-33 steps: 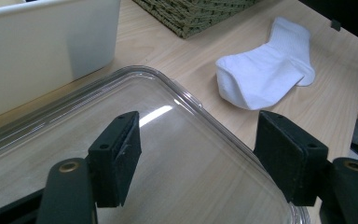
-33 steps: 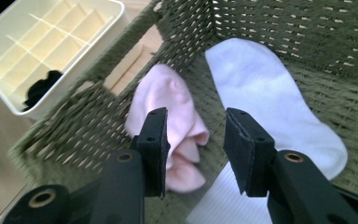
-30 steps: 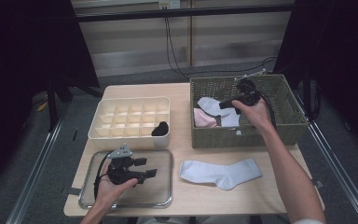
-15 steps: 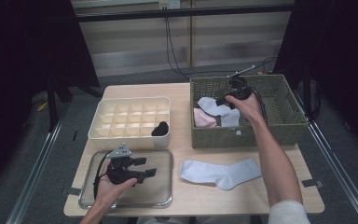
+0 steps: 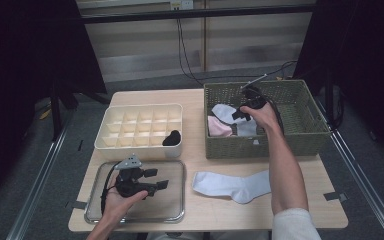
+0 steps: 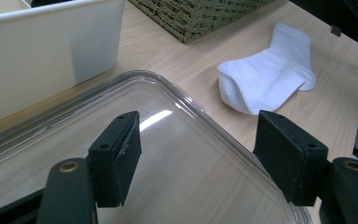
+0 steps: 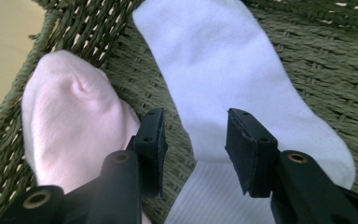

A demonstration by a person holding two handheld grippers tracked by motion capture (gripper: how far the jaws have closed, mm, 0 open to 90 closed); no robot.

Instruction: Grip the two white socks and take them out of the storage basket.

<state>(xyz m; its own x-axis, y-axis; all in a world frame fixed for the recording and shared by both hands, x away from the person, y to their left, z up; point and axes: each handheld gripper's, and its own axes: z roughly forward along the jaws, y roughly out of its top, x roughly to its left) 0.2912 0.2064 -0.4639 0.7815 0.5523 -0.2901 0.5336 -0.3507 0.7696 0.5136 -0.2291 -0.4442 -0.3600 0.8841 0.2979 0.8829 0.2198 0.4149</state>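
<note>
My right gripper (image 5: 238, 114) reaches down into the green wicker basket (image 5: 260, 145). In the right gripper view its jaws (image 7: 196, 144) stand apart just over a white sock (image 7: 223, 70) and do not press on it. A pink sock (image 7: 70, 121) lies beside that sock, against the basket wall (image 7: 307, 56). My left gripper (image 5: 155, 179) rests open over the clear tray (image 5: 175, 210) with nothing between its jaws (image 6: 198, 154). Another white sock (image 5: 232, 185) lies flat on the table, to the right of the tray.
A cream divided box (image 5: 140, 149) stands behind the tray, with a black rolled item (image 5: 172, 137) in its front right compartment. In the left gripper view the box wall (image 6: 51, 46) and the basket corner (image 6: 196, 16) are close ahead. Cables trail behind the table.
My right hand has moved left and down inside the basket, toward the white and pink socks. The left hand has kept still over the tray.
</note>
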